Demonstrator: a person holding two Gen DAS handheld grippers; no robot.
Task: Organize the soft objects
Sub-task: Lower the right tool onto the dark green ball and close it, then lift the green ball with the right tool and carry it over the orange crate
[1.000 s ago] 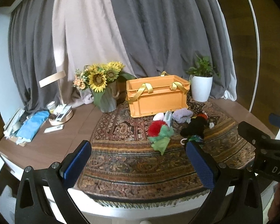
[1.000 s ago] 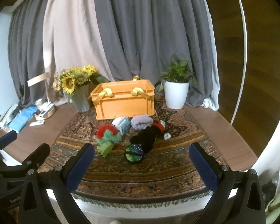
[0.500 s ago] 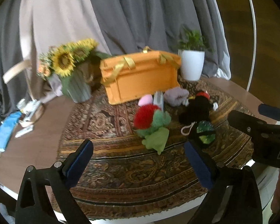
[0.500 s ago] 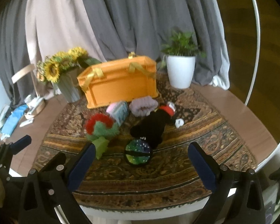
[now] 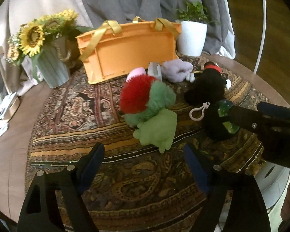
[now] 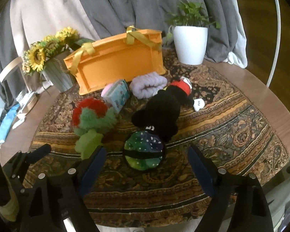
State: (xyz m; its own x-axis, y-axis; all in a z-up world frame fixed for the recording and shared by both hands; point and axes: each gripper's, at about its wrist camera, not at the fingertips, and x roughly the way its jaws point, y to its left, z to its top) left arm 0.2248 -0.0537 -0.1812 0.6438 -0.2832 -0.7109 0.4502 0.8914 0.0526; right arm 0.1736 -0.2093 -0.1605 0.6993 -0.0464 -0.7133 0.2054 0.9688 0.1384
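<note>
**Plush toys wait ahead of two spread tools**

Green fleece first: the red-and-green plush (image 5: pixel 150 106) lies just beyond the left tool (image 5: pixel 144 166), slightly right of its centreline, jaws spread wide and holding nothing. The right tool (image 6: pixel 147 166), likewise spread and empty, has the green spotted ball (image 6: pixel 144 152) close ahead between its fingers, touching the black mouse plush (image 6: pixel 160 110) behind. Judging by this, each tool should straddle its toy's bulk and close gently. The orange crate (image 6: pixel 118 61) stands farther back on the rug.
</note>
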